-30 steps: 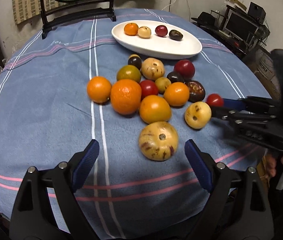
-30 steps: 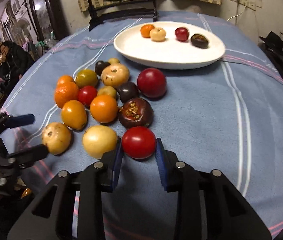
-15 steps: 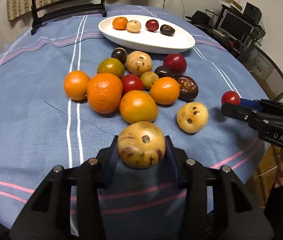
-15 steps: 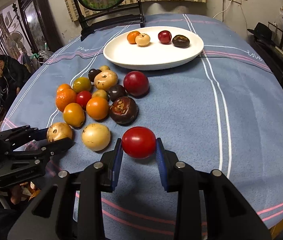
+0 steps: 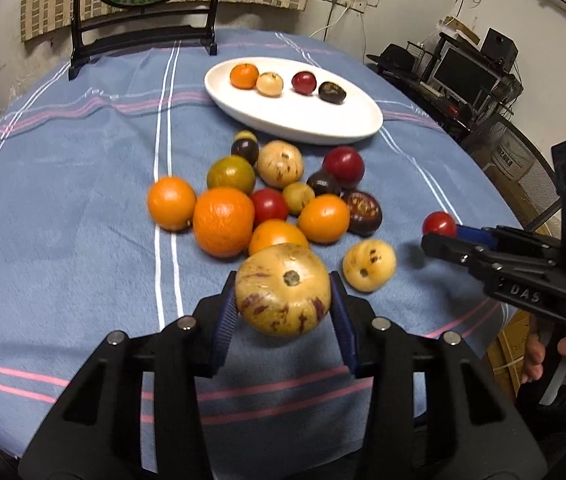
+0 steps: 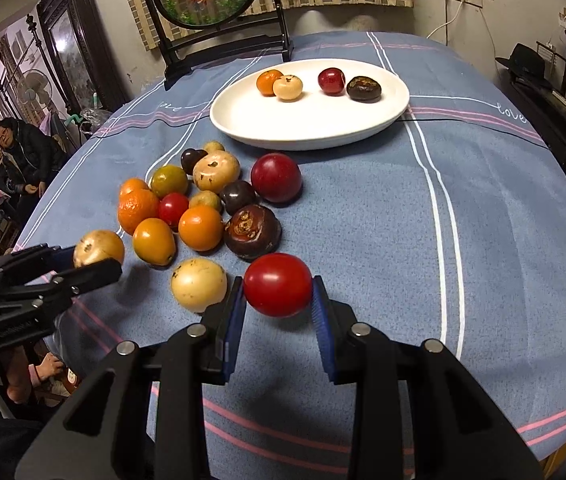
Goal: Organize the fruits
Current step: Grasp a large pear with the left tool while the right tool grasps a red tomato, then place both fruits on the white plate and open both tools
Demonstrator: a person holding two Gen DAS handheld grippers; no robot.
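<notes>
Four small fruits sit in a row on the white oval plate (image 6: 243, 124) at the far side of the blue-clothed counter (image 6: 483, 208). The left tool (image 5: 283, 312) is clamped on a speckled yellow round fruit (image 5: 283, 290); the right tool (image 6: 278, 310) is clamped on a glossy red round fruit (image 6: 278, 284). Both are held near the front edge. About a dozen loose mixed fruits (image 6: 201, 227) remain clustered between, so most sorting looks undone.

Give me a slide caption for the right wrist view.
Right gripper holds a red tomato above the blue tablecloth, white plate beyond.
</notes>
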